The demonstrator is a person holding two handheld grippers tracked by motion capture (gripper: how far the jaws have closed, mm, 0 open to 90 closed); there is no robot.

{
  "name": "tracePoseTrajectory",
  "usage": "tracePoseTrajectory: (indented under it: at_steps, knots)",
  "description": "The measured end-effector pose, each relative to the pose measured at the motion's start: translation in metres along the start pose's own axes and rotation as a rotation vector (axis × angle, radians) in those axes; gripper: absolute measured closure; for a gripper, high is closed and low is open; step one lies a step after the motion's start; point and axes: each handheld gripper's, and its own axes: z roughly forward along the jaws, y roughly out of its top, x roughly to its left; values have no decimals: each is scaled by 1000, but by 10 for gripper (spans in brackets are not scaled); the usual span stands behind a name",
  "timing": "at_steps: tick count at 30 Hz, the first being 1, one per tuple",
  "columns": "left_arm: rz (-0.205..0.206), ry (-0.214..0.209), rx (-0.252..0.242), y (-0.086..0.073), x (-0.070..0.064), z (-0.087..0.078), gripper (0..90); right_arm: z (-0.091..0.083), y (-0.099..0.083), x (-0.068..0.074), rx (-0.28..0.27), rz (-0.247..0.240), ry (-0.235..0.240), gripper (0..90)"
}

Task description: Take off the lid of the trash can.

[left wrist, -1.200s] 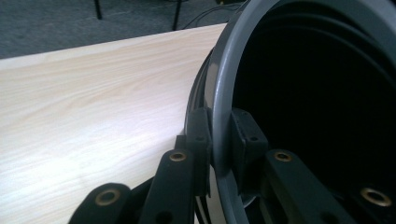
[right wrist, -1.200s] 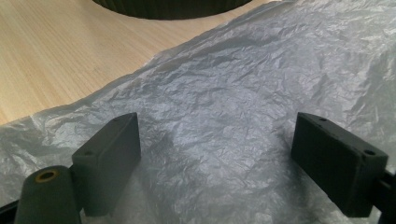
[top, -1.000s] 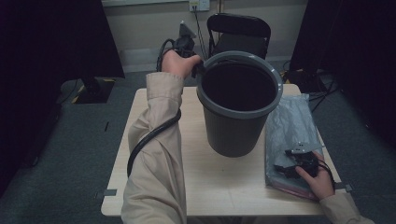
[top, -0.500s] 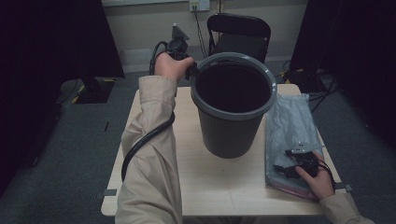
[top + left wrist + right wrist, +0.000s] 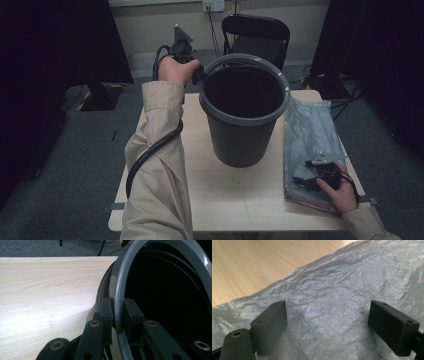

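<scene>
The grey bin (image 5: 243,112) is clamped at its rim by the left tongs (image 5: 117,315), tilted above the surface (image 5: 200,195). The plastic bag (image 5: 310,140) lies flat beneath the wide-open right tongs (image 5: 327,325); lining seems not yet begun.

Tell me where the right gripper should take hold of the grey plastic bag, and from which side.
Probably a raised wrinkle of the grey plastic bag, taken from above. It lies flat on the table, with no handle or standing edge. The right gripper hangs over it, jaws wide apart, so closing on a pinched fold looks easiest.
</scene>
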Motion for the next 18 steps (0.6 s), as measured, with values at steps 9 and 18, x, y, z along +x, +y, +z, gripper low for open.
tracePoseTrajectory:
  at_steps: [9,18]
  knots:
    - [31,30,3,-5,-2,-2,778,0,0,0,0,0,0,150]
    - [129,163,23,-11,-11,6,771,0,0,0,0,0,0,150]
